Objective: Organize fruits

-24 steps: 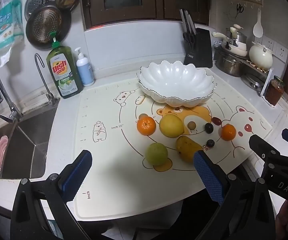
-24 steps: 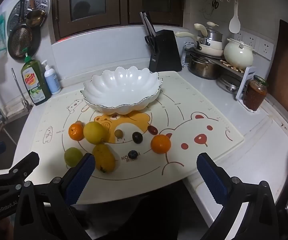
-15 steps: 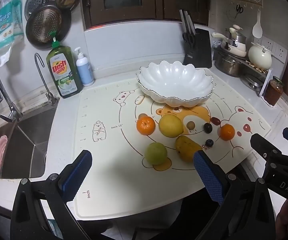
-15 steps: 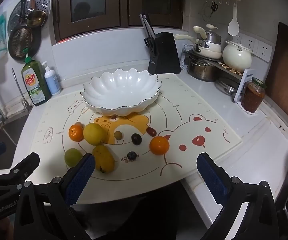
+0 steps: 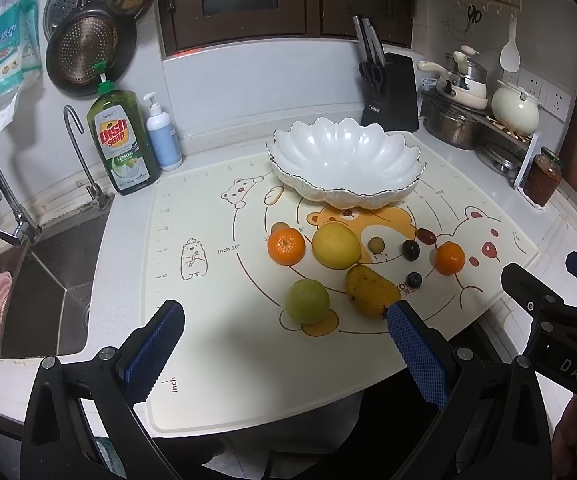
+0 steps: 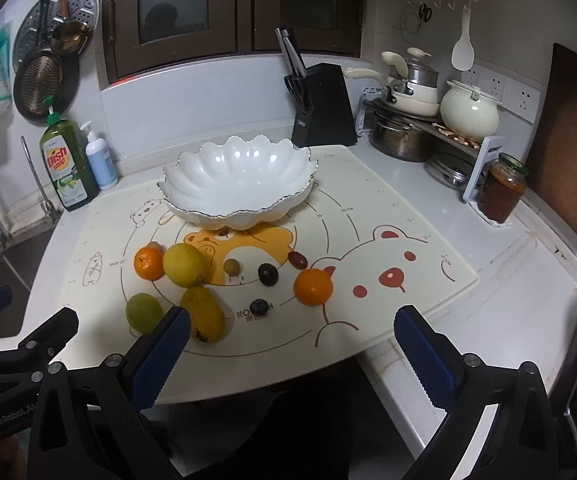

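Left gripper (image 5: 280, 344) wide open, holding nothing, right gripper (image 6: 288, 344) likewise, both at near desk edge, fruits loose on mat (image 6: 368, 208), mango (image 6: 202, 314) nearest, white bowl (image 6: 236, 182) behind, unfilled

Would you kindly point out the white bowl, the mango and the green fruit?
White bowl (image 5: 368, 194): left wrist view, front outer wall.
Mango (image 5: 370, 290): left wrist view, middle of skin.
Green fruit (image 6: 143, 312): right wrist view, centre.

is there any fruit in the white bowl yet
No, the white bowl holds nothing; the fruit, such as the lemon and mango, lies on the mat in front of it.
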Action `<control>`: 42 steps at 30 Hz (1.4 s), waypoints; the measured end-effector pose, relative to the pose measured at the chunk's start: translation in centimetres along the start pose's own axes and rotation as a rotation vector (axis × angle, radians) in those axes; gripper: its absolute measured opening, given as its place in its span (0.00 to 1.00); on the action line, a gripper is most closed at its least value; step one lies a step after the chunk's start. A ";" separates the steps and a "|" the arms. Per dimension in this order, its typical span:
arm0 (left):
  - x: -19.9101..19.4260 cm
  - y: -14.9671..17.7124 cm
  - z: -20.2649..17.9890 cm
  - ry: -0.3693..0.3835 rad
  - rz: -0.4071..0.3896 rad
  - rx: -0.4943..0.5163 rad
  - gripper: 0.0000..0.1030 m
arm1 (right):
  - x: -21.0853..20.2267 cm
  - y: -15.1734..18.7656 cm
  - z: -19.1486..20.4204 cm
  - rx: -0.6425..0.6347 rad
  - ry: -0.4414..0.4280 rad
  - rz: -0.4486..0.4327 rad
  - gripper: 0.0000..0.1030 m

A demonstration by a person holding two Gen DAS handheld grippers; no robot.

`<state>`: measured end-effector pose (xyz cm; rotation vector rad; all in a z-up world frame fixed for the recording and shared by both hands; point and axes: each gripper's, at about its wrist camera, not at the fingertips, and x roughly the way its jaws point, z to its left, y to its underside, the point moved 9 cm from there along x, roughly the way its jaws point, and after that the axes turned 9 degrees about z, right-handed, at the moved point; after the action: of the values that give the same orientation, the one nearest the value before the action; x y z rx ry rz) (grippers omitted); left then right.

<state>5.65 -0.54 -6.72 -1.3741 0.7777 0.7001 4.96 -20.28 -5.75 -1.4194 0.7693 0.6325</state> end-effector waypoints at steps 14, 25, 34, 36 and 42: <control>-0.2 -0.1 -0.2 -0.002 0.000 0.006 1.00 | -0.1 0.1 -0.4 0.006 0.010 0.002 1.00; -0.2 -0.2 -0.1 -0.001 0.000 0.007 1.00 | -0.1 0.1 -0.4 0.006 0.010 0.001 1.00; -0.2 -0.2 -0.2 -0.003 0.000 0.008 1.00 | 0.0 0.2 -0.6 0.012 0.009 0.001 1.00; -0.2 -0.2 -0.1 -0.003 0.000 0.008 1.00 | 0.0 0.2 -0.6 0.014 0.009 0.000 1.00; -0.2 -0.2 -0.2 -0.001 0.000 0.009 1.00 | 0.0 0.2 -0.6 0.015 0.009 0.002 1.00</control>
<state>5.67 -0.70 -6.42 -1.3650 0.7789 0.6966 4.75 -20.90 -5.85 -1.4091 0.7811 0.6208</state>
